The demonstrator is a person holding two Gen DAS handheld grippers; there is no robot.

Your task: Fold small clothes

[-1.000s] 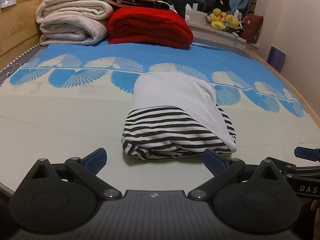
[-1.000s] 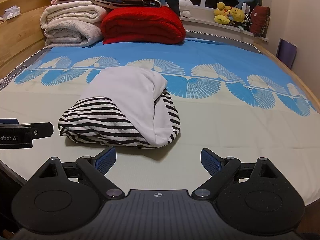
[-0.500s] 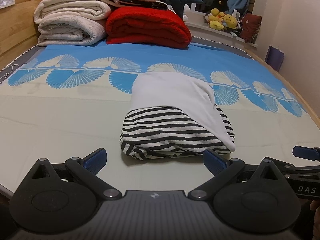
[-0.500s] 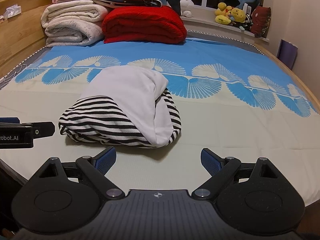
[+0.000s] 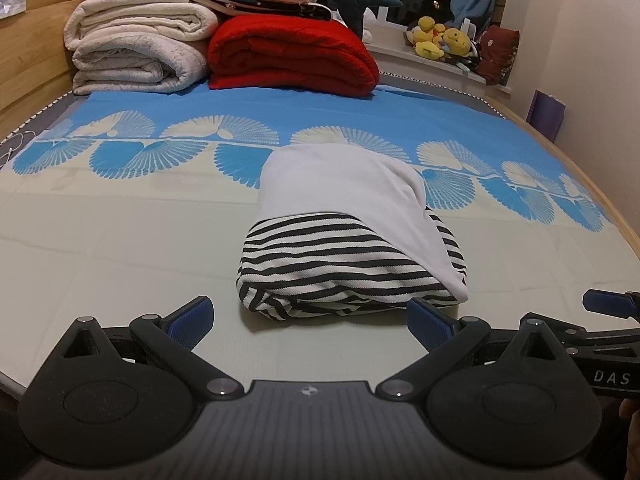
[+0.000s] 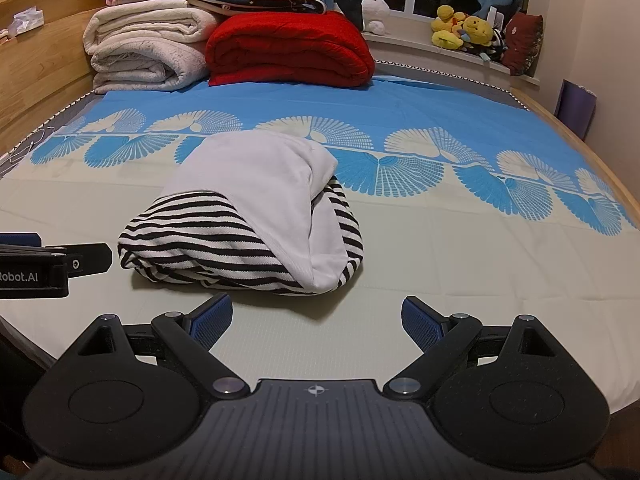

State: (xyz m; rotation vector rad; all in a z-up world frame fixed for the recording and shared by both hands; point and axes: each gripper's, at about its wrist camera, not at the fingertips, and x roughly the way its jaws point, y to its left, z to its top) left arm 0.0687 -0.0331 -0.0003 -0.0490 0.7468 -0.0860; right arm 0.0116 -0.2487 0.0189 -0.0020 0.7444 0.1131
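While the folded striped garment lies on the bed, the left hand-held gripper and right hand-held gripper hover spread wide, holding nothing.

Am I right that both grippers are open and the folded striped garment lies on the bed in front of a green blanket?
Not quite: the blanket behind the striped garment is red, as the right wrist view shows. Left gripper and right gripper are open; the garment lies on the bed.
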